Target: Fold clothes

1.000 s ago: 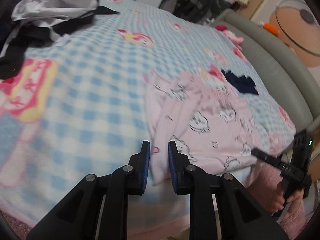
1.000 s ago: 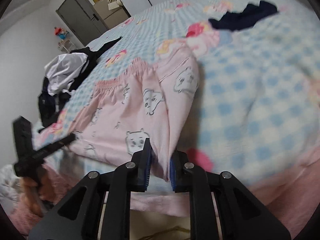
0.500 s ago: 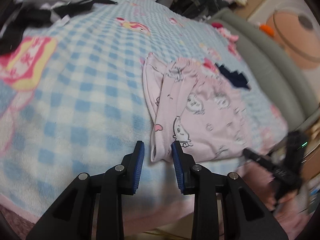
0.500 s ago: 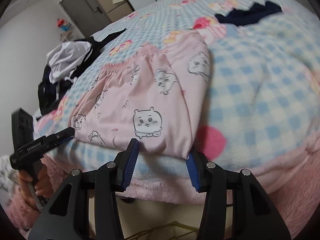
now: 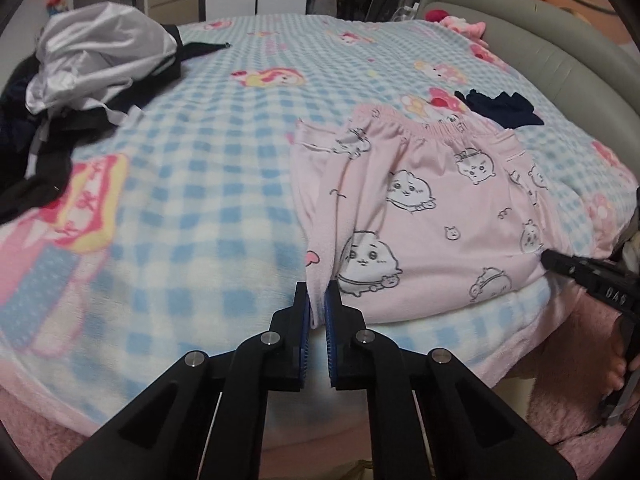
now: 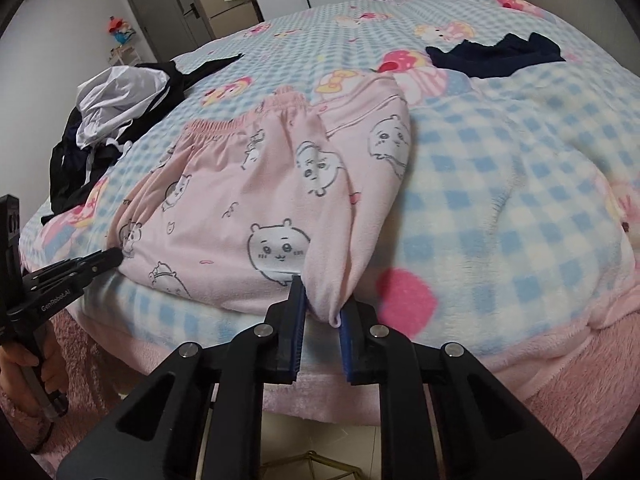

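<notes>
Pink pajama pants (image 5: 432, 216) with cartoon faces lie folded near the front edge of the bed, waistband at the far end. My left gripper (image 5: 317, 296) is shut on their near left corner, a thin fold of cloth pinched between the blue pads. In the right wrist view the same pants (image 6: 256, 184) spread to the left. The jaws of my right gripper (image 6: 322, 300) are closing, and a bunched near right corner fills the gap between the pads. Each view shows the other gripper's tip at the pants' far side: the right gripper (image 5: 560, 264), the left gripper (image 6: 108, 258).
The blue checked blanket (image 5: 200, 160) covers the bed. A pile of white and black clothes (image 5: 92, 60) sits at the far left, a navy garment (image 5: 500, 108) beyond the waistband. A grey padded headboard (image 5: 540, 52) runs along the right. Pink rug lies below the bed edge.
Half a second ago both grippers stood open at the pants' near hem. Both have closed on the near corners, and the left view has rolled to sit more level.
</notes>
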Demonstrator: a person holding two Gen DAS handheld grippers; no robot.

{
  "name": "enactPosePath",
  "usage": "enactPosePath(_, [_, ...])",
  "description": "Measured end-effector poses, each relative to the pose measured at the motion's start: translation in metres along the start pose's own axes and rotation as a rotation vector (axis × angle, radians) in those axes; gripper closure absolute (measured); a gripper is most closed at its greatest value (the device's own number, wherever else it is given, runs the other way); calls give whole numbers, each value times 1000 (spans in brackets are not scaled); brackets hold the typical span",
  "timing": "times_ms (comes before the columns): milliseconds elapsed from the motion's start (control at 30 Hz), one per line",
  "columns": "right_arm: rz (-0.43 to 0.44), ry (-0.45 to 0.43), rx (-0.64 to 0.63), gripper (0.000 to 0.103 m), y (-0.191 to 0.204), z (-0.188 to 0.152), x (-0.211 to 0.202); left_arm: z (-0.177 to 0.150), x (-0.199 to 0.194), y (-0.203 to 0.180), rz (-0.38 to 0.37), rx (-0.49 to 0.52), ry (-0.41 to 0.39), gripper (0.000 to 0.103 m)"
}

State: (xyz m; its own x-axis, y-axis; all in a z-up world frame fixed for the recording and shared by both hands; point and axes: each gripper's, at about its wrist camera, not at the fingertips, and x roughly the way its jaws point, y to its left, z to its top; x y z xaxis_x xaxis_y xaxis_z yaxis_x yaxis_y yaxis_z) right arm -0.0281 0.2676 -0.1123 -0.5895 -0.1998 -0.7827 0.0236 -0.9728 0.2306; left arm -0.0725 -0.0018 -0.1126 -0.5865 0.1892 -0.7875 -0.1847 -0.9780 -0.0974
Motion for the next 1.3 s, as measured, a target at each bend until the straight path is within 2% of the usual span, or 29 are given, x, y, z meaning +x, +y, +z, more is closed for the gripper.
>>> enactPosePath(200, [25,3,84,89,-19,2,-1,0,9,19,-74,-129,30,96])
enactPosePath(267, [17,11,76,89,-19,2,2,-1,5,18,-68,-123,16,96])
enactPosePath(300, [8,8,73,89,-19,3,2,0,3,18,-36,-109,4,97])
enactPosePath(400, [-8,1,80,89,-22,4,0,-2,-1,35,0,-141,-4,100])
enactPosePath(500, [8,-9,129,89,-31,4,-5,-7,-5,60,-128,-278,-23,100])
enactPosePath(567, [0,-51,133,85,-30,5,-18,-10,-8,66,-178,-323,-44,100])
enactPosePath(700, [-38,-162,123,80,-23,8,-43,-4,-13,51,-237,-279,-98,99])
enactPosePath(800, [-14,-197,73,73,-12,13,-48,8,-11,29,-297,-206,-124,98])
enactPosePath(900, [4,-129,-17,72,10,10,-29,22,-1,-3,-322,-82,-102,98])
enactPosePath(967, [-13,-55,-98,72,26,6,-9,26,9,-21,-340,-3,-57,96])
enactPosePath(1000, [-33,-25,-117,72,29,4,-1,26,19,-28,-314,26,-18,93])
enactPosePath(1067, [-64,14,-135,74,30,1,10,19,37,-29,-223,36,43,93])
enactPosePath(1100, [-63,22,-126,75,27,0,11,15,43,-21,-225,9,59,93])
enactPosePath(1167, [-82,24,-95,83,17,0,8,11,43,-4,-250,-52,59,98])
enactPosePath(1233, [-109,32,-53,83,4,-2,7,12,41,7,-252,-69,62,100])
enactPosePath(1300, [-95,45,28,82,-13,-4,6,12,38,15,-246,-85,61,100])
